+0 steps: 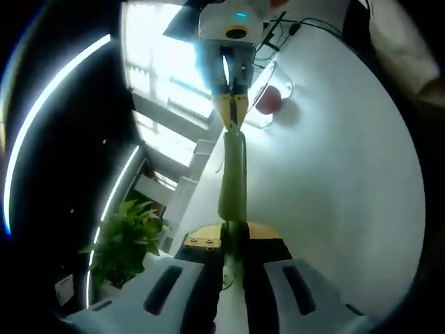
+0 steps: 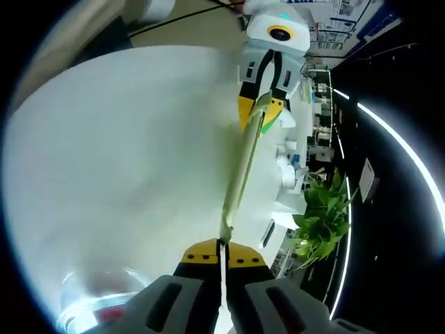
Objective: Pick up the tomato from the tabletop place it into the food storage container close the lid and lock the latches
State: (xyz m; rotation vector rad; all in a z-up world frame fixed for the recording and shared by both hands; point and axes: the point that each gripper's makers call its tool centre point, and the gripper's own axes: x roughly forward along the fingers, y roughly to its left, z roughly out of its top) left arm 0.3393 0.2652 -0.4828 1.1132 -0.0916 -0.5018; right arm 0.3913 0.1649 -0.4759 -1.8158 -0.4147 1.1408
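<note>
While the tomato [image 1: 269,101] already sits inside the clear container [image 1: 277,78] on the white table [image 1: 334,181], both grippers hold the green lid, seen edge-on, up between them. The left gripper [image 1: 233,236] pinches one edge and the right gripper [image 2: 222,252] pinches the other. Next, I think, they must lower it onto the container.
</note>
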